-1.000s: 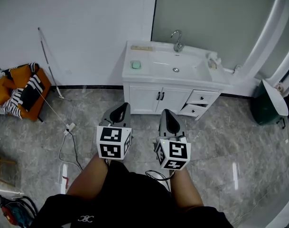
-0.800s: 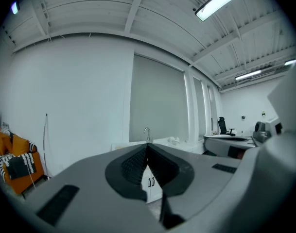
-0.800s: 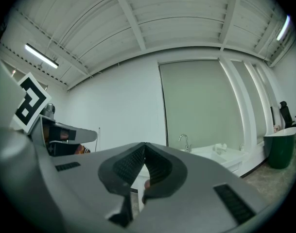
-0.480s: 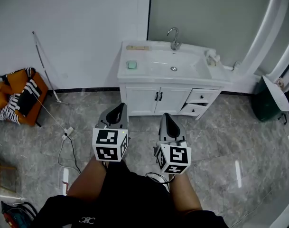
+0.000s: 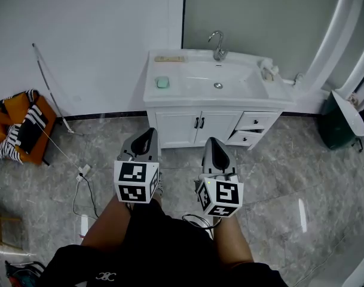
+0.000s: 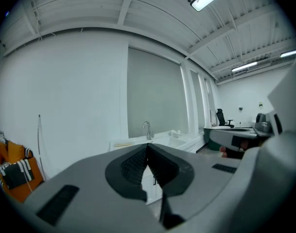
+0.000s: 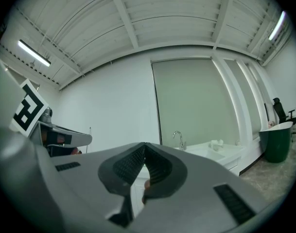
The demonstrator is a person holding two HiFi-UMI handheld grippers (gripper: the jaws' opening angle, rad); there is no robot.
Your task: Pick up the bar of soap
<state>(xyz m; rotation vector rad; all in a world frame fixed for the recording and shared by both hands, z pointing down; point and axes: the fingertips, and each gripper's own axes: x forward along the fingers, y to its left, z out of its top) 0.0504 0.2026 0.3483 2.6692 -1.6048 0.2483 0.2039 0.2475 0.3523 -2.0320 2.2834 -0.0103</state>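
Off to your left, the orange seat draped with a striped black-and-white cloth (image 5: 19, 127) and the thin cable with a white plug (image 5: 83, 172) on the grey marble floor flank your path, so step clear of the cable as you walk in. Your left gripper (image 5: 146, 137) hangs low, jaws clenched together on nothing. The pale green bar of soap (image 5: 162, 82) lies flat at the left end of the white vanity countertop (image 5: 170, 95), left of the sink basin (image 5: 229, 76) and well apart from both grippers. Your right gripper (image 5: 213, 145) is likewise pressed closed and empty. Whichever you use, spread its jaws before arriving, descend from above and straddle the soap's narrow sides; it is likely slippery.
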